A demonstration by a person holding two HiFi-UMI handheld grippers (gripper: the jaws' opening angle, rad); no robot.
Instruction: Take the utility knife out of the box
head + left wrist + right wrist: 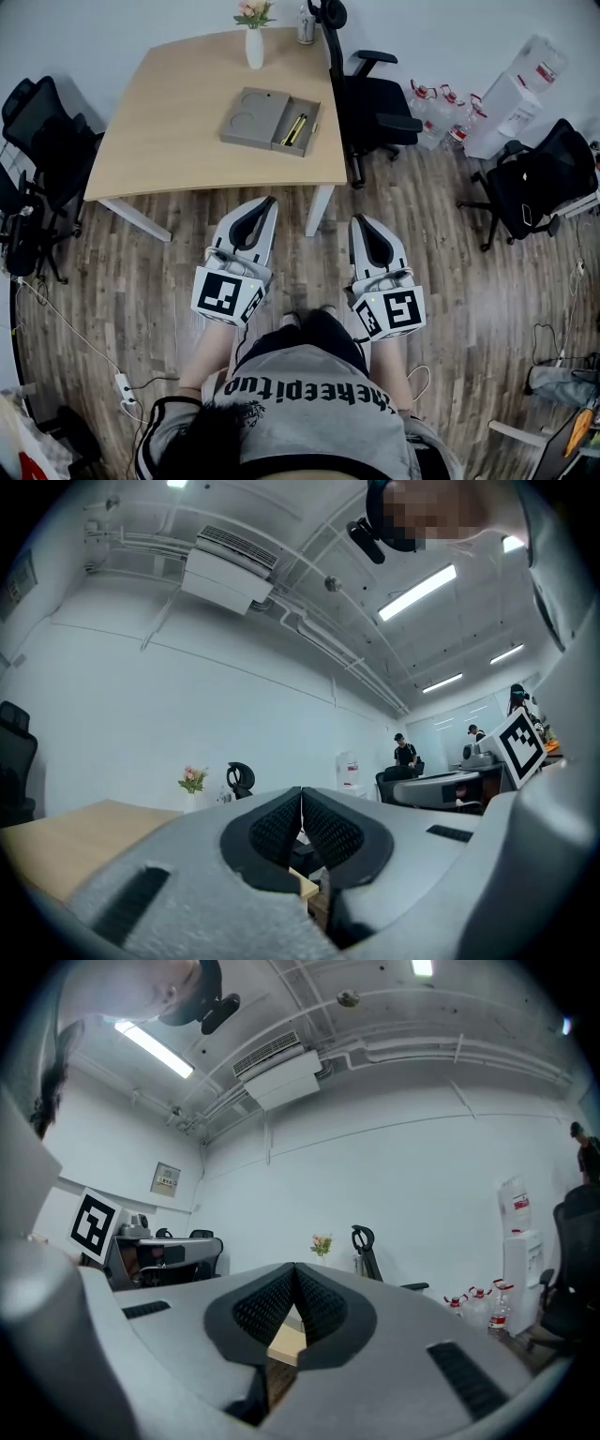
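A grey box (pixel 253 117) lies on the wooden table (pixel 159 141). Its right compartment is open and holds the yellow and black utility knife (pixel 295 129). Both grippers hang in front of the table's near edge, over the floor and well short of the box. The left gripper (pixel 270 202) is shut, its dark pads (pixel 281 832) pressed together with nothing between them. The right gripper (pixel 357 223) is shut too, and its ribbed pads (pixel 267 1305) meet at the tip with nothing held. Both gripper views look roughly level, over the tabletop toward the white wall.
A white vase of flowers (pixel 254 42) stands at the table's far edge. A black office chair (pixel 375 103) sits at the table's right side, with water bottles (pixel 441 112) beyond it. More black chairs stand left (pixel 37 131) and right (pixel 539 178). A power strip (pixel 123 384) lies on the floor.
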